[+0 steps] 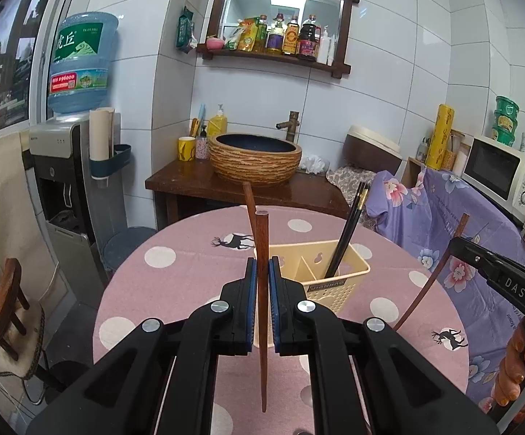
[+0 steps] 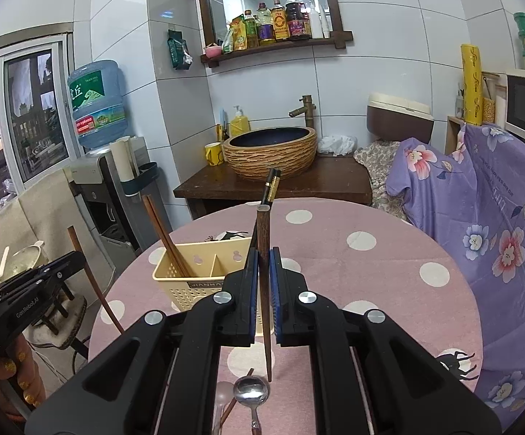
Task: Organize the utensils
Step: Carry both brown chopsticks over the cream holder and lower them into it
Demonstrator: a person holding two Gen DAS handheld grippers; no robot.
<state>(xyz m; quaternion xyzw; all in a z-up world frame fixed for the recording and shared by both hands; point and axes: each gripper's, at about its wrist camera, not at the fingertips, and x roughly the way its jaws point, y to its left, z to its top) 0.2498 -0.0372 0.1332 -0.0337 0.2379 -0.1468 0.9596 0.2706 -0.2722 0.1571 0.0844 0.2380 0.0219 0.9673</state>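
your left gripper (image 1: 261, 273) is clamped on a reddish-brown wooden chopstick (image 1: 262, 290), which stands nearly upright between the blue pads (image 1: 252, 290), its tip hanging above the pink polka-dot tablecloth (image 1: 175, 282). your right gripper (image 2: 261, 266) pinches a darker brown wooden chopstick (image 2: 264, 290) the same way, upright, tip just above a shiny metal spoon (image 2: 251, 391) lying on the cloth. a pale plastic spoon (image 2: 222, 393) lies just beside the metal one. the cream perforated plastic utensil basket (image 1: 338, 282) sits on the round table ahead of both grippers. black chopsticks (image 1: 346, 239) lean in one end compartment; brown wooden chopsticks (image 2: 168, 239) lean in the compartment at the other end.
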